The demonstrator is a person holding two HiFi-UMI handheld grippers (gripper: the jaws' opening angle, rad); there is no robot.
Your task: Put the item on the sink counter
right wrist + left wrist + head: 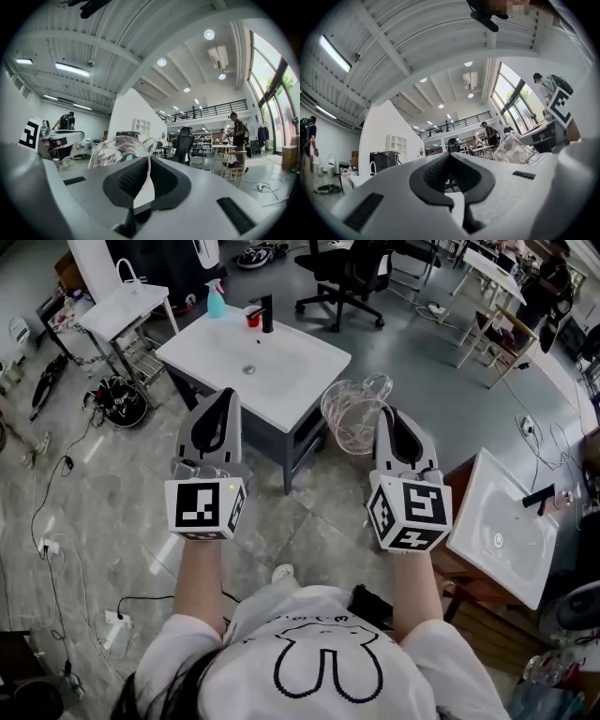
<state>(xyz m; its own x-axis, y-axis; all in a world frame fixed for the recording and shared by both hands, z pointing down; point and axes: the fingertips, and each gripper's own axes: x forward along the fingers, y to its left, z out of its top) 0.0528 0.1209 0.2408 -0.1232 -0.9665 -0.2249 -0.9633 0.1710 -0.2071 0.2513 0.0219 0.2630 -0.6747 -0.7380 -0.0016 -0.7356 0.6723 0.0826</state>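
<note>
The room was an open workshop with a grey marbled floor, and in the middle of it stood the white rectangular sink counter [305,399] on its dark cabinet, the thing everything else is placed by here. At the counter's far left corner stood a pale blue spray bottle [216,300], with a small red cup [253,319] and a black faucet [267,313] beside it along the back edge. The left gripper [223,401] hung at the counter's near left edge; its own view showed the dark pads pressed together [450,158] with nothing between them. Just off the counter's near right corner, in the air and not yet over the top, was the clear, round-bodied jug with a loop handle [354,413]. The right gripper [390,418] pinched its thin wall, the rim running between the nearly closed pads [145,165] while the body bulged out to the left [115,150], towards the counter. So the bare counter top lay ahead and to the left of the jug, and the right arm, already carrying it, was probably the one to reach across. A second white sink [502,531] sat well off to the right.
</note>
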